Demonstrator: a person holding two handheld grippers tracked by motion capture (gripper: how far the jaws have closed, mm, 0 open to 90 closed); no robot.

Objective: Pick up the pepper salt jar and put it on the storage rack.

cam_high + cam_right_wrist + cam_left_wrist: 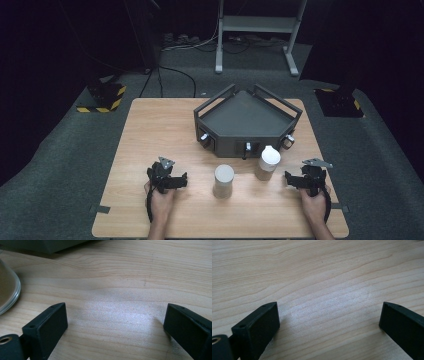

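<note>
High view: the left gripper [183,180] is held at seven o'clock on the table [150,130], jaws wide apart, empty; two jars [223,181] are seen centrally; the right gripper [288,179] is at five o'clock, jaws likewise wide, empty

We list the table [150,135] as pale wood or wood-look laminate, its grain running in long wavy lines, smooth with a soft satin sheen where light falls. The left gripper [329,322] and the right gripper [116,322] we record as black plastic, matt, the jaw faces flat and faintly textured; a small brass-coloured ring is set in each one's body. The jar [223,181] and the second jar [267,162] look like clear, glossy glass with pale, matt lids. The tray [248,120] we enter as dark grey, matt, probably plastic or painted metal, with small shiny metal knobs. The floor [60,165] is grey carpet, rough.
</note>
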